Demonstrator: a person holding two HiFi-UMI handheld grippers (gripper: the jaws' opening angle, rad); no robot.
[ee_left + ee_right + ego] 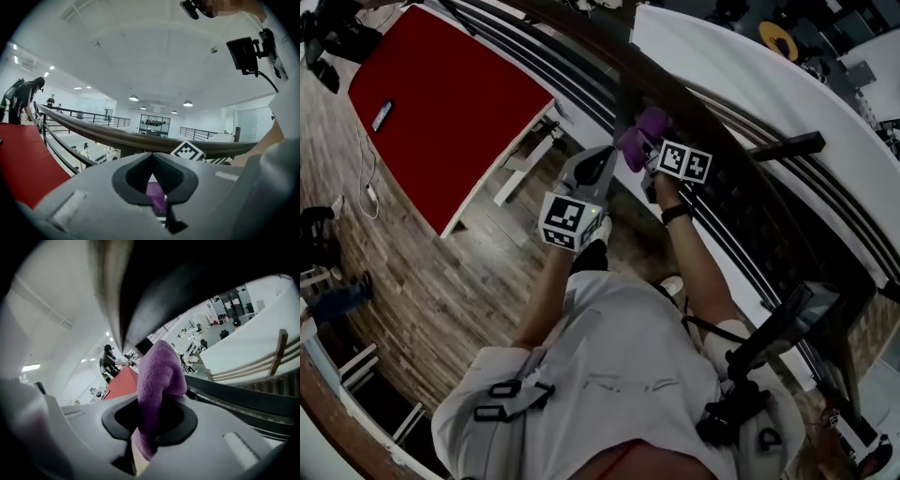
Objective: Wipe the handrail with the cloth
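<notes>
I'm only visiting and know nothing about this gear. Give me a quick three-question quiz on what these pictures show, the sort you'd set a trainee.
1. True or false: the handrail is white.
2. Pick one: what is the right claw shut on? A, a sponge; B, the cloth; C, nothing.
3. Fill in the blank: the cloth's colour is ____.

Key
1. False: it is dark brown.
2. B: the cloth sticks up from between that claw's jaws.
3. Purple.
</notes>
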